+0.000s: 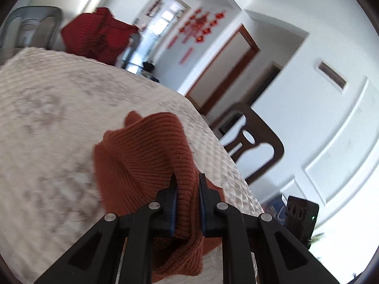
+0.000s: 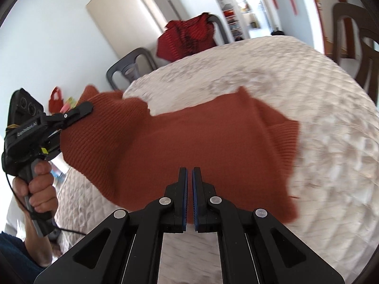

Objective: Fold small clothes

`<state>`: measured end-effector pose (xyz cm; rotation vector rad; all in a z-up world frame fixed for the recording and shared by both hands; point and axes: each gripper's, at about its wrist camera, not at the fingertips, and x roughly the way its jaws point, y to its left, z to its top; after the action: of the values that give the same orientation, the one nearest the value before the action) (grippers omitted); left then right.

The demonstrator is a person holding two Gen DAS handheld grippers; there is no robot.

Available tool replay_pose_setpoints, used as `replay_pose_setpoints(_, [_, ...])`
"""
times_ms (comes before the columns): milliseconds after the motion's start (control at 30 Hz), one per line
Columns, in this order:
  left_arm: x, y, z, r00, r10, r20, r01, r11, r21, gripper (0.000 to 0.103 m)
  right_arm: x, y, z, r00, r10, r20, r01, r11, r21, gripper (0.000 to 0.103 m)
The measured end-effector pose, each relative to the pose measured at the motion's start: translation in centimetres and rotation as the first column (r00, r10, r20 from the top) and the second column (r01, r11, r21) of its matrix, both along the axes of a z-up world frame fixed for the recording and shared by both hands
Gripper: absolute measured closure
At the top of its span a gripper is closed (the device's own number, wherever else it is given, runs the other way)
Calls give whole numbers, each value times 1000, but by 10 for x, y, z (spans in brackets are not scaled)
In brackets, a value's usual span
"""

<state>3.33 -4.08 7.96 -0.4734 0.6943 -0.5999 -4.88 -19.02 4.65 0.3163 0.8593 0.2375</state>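
Note:
A small rust-orange ribbed knit sweater [image 2: 189, 142] lies partly on the quilted white table cover [image 2: 319, 142], its left part lifted. My left gripper [image 1: 187, 179] is shut on a bunched fold of the sweater [image 1: 146, 156]; it also shows in the right wrist view [image 2: 83, 111], held by a hand at the sweater's left edge. My right gripper [image 2: 190, 172] is shut, its blue pads nearly touching, just over the sweater's near edge. I cannot tell if cloth is pinched between them.
A red knit garment [image 1: 99, 35] hangs over a grey chair [image 2: 132, 66] at the far side of the table. A dark wooden chair [image 1: 255, 142] stands at the table's right edge. A white cabinet [image 2: 132, 11] stands behind.

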Motion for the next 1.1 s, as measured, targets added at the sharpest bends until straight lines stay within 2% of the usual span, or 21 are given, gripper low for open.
replay_pose_setpoints(133, [20,-48,-29,989,-117,-87,119,993,22,87,-7,-18,-1,999,-46,-2,46,999,22,100])
replay_pose_setpoints(233, [28,-67,-48,974,-168,-154,176,983,45,85,-9,-27,-3,998,-57,-14,58,997,56,100])
replay_pose_setpoints(300, [23,-64,-42,975,-174,-137,178,984,22,75,-8,-30,-5,998,-58,-24,60,994,92,99])
replay_pose_setpoints(333, [20,-61,-36,975,-185,-127,186,983,-1,65,-9,-32,-6,998,-54,-27,57,992,113,97])
replay_pose_setpoints(367, [16,-55,-30,977,-180,-114,179,984,-20,60,-9,-34,-7,998,-49,-27,52,989,139,86])
replay_pose_setpoints(400, [12,-49,-24,981,-172,-90,170,985,-29,60,-8,-36,-7,999,-41,-25,45,983,179,67])
replay_pose_setpoints(467, [5,-35,-13,989,-144,-43,143,989,-21,59,-6,-37,-7,999,-27,-19,31,969,245,48])
replay_pose_setpoints(600, [-4,2,-12,999,-40,-16,41,999,31,59,-1,-39,-8,1000,4,-8,0,929,371,48])
replay_pose_setpoints(767, [-4,18,-40,998,11,-70,-5,996,88,61,16,-35,-21,996,49,-78,-7,887,462,48])
replay_pose_setpoints(867, [-5,18,-53,996,15,-92,-6,995,103,61,30,-30,-25,989,67,-130,3,881,474,48])
replay_pose_setpoints(1100, [-7,14,-58,998,3,-70,5,993,114,61,54,-20,-28,980,53,-191,33,907,420,48])
